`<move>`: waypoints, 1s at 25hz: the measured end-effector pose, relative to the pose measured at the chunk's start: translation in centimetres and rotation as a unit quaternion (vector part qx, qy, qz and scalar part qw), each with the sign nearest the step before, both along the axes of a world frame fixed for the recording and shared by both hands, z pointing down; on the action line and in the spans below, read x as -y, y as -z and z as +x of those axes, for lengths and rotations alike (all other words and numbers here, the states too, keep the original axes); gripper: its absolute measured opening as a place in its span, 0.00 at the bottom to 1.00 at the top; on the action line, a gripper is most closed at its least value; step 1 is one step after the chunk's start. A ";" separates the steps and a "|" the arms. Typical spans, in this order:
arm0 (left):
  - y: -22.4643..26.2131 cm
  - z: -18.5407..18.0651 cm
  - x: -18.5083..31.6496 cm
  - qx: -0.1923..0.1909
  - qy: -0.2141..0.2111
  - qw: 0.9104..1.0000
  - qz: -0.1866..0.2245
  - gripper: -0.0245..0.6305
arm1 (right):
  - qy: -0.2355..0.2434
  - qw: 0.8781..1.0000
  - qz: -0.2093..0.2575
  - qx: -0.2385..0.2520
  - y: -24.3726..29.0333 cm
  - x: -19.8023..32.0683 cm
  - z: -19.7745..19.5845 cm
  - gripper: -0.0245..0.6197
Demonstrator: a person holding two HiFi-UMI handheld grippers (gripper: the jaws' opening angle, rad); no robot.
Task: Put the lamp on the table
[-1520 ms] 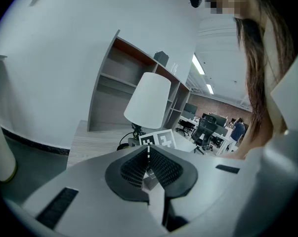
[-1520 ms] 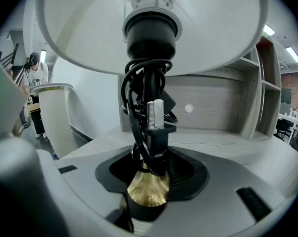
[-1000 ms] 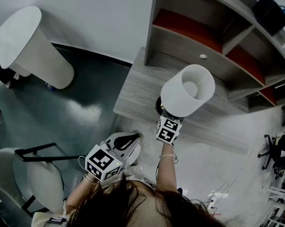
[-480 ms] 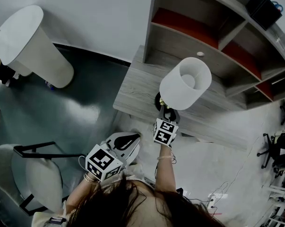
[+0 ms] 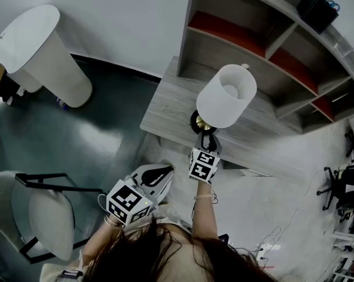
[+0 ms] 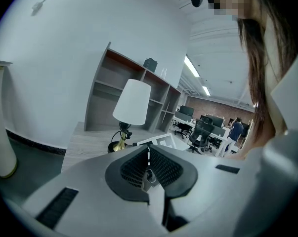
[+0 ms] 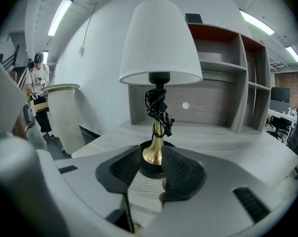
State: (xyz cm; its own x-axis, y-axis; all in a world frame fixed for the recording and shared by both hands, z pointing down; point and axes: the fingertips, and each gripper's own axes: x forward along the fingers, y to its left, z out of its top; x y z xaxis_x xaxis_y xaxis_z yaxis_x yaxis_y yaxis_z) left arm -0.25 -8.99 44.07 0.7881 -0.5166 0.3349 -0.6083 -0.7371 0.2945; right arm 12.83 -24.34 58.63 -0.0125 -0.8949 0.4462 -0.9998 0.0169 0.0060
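The lamp (image 5: 226, 96), with a white shade, a brass stem and a black round base, stands upright on the grey wooden table (image 5: 165, 113). In the right gripper view the lamp (image 7: 158, 38) fills the middle, its cord wound round the stem. My right gripper (image 5: 207, 142) is just in front of the base and open; its jaws (image 7: 151, 164) stand apart on either side of the base's near edge, with bare tabletop showing between them. My left gripper (image 5: 159, 172) hangs back below the table's edge, shut (image 6: 149, 152) and holding nothing. It faces the lamp (image 6: 132, 102) from a distance.
Open shelves (image 5: 253, 40) rise behind the table, with a black box (image 5: 314, 7) on top. A tall white cone-shaped object (image 5: 41, 51) stands on the dark floor at left. A chair (image 5: 41, 216) is at lower left. Office chairs and people show far off.
The lamp has moved a little further over the table and now stands upright on its base. My right gripper has drawn back slightly toward me. The left gripper has not moved.
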 end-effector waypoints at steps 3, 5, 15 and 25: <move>0.4 0.2 -0.9 -0.003 0.001 1.000 0.006 0.07 | -0.001 1.000 0.003 -0.002 0.6 -1.0 0.1 0.24; 0.7 0.3 -1.5 -0.004 0.000 1.000 0.011 0.07 | -0.004 1.000 0.007 -0.001 1.2 -1.7 0.3 0.21; 1.8 0.8 -5.1 -0.009 -0.008 0.999 0.033 0.07 | 0.005 1.000 0.025 0.015 3.2 -5.0 -0.3 0.17; 2.6 1.1 -9.3 -0.015 -0.015 0.998 0.052 0.07 | 0.023 0.999 0.042 0.009 5.0 -8.8 -1.5 0.14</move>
